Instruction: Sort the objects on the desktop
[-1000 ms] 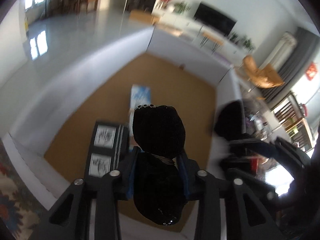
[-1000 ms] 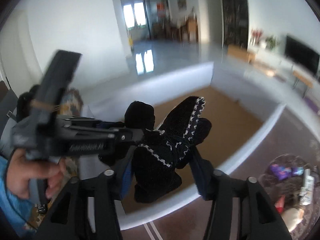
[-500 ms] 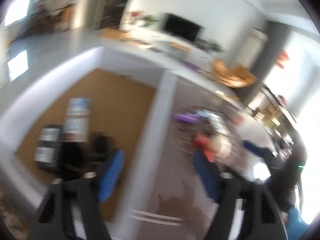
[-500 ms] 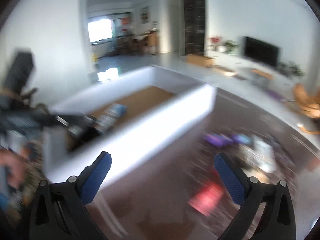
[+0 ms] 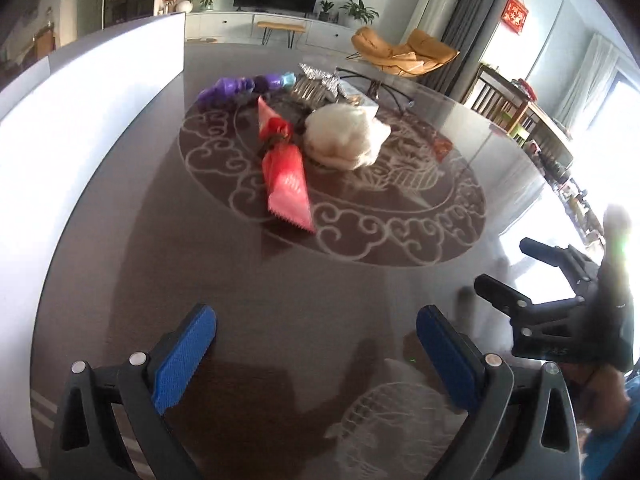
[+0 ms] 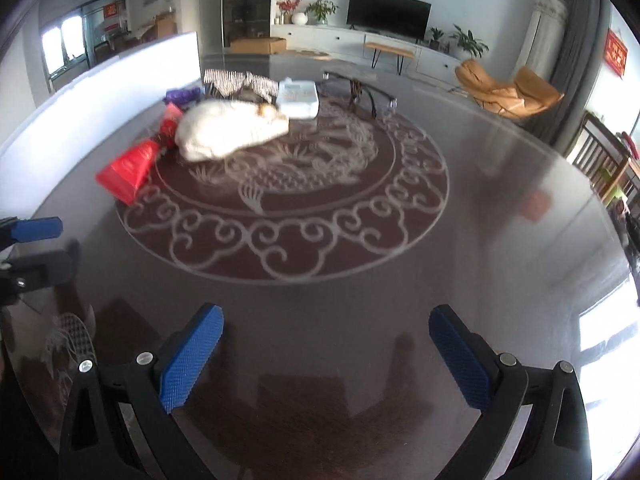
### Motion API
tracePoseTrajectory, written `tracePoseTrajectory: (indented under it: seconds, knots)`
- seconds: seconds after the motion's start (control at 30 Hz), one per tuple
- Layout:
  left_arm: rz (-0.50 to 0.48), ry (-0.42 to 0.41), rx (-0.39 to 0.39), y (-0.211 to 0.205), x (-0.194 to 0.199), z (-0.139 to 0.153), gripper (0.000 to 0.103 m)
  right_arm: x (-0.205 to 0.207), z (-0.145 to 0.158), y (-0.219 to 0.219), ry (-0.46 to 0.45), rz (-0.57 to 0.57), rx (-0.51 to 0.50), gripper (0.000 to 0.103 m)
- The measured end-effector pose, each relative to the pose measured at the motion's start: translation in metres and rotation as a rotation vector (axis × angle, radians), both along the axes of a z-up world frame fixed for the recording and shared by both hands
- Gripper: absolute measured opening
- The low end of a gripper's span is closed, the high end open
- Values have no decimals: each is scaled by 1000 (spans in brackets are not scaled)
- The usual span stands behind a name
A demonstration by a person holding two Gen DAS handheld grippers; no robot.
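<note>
Left hand-held gripper (image 5: 316, 350) hovering spread and empty over the dark counter (image 5: 248, 280), right hand-held gripper (image 6: 326, 350) likewise spread, red packet (image 5: 286, 182) lying beside a white plush (image 5: 346, 138), purple toy (image 5: 230, 88) sitting behind, white box wall (image 5: 80, 92) standing at left.

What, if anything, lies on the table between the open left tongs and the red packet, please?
Nothing: in the left wrist view, only bare dark table with its pale scroll pattern separates the left tongs from the red packet.
</note>
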State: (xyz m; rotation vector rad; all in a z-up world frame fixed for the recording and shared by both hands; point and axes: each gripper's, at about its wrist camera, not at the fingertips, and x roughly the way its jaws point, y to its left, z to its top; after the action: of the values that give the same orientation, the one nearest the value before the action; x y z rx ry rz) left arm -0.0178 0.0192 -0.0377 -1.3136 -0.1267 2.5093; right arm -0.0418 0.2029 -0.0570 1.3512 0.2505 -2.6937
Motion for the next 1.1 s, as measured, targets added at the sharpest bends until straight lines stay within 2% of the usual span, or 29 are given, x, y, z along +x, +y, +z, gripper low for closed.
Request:
tracePoseTrajectory:
  seconds: [0.03,0.17,0.3,0.4,0.57,1.1]
  knots:
    - [0,22,-25,2,0,0,101,0,-1,0,8,5,-10,103]
    - [-2,27,-76,5,-8,-6,102,3,0,-1,-1,17,-25,103]
    - [-6,36,-94,1,-4,-8,102,3,-1,7,-27,12,-82,103]
    - [-3,40,-102,3,0,-7,103,5,3,5,-24,7,-77,103]
    - [-13,51,-217,15,7,-11,103,4,4,4,-24,4,-75,103]
    - [-11,52,-211,13,8,-8,103,4,4,5,-24,5,-75,103]
